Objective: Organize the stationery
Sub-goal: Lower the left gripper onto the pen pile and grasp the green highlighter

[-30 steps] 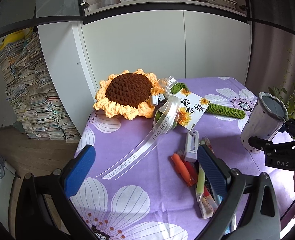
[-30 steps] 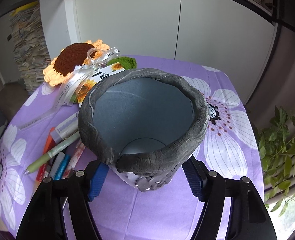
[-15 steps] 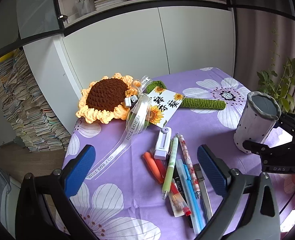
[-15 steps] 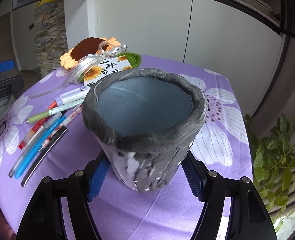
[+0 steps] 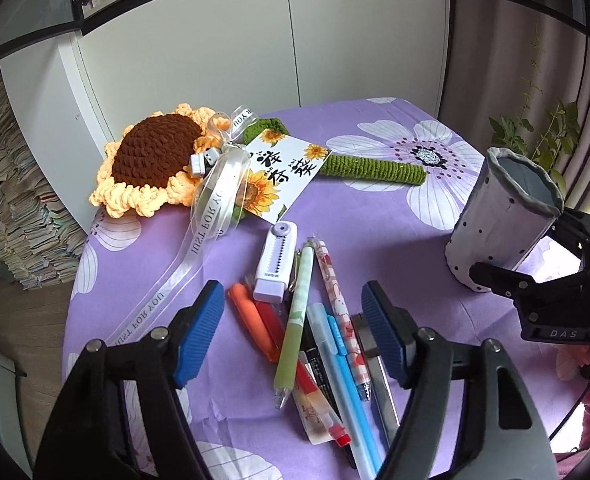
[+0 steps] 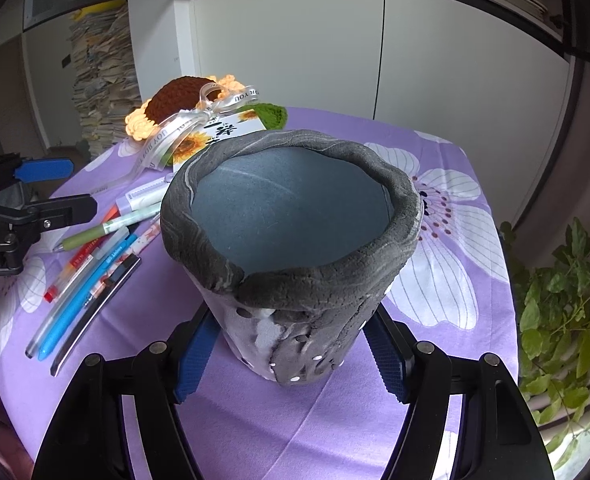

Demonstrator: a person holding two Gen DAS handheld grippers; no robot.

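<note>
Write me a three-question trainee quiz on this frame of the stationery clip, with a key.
1. True or false: the right gripper is shut on the grey pen holder.
2. Which lies nearest the crochet sunflower? A) the blue pen B) the white correction tape C) the green pen
3. Fill in: the left gripper, above the pens, is ____.

Key: 1 true; 2 B; 3 open, holding nothing.

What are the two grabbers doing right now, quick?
Left gripper: open, holding nothing, hovering over the pens.
Right gripper: closed around the grey pen holder, which tilts on the table.
</note>
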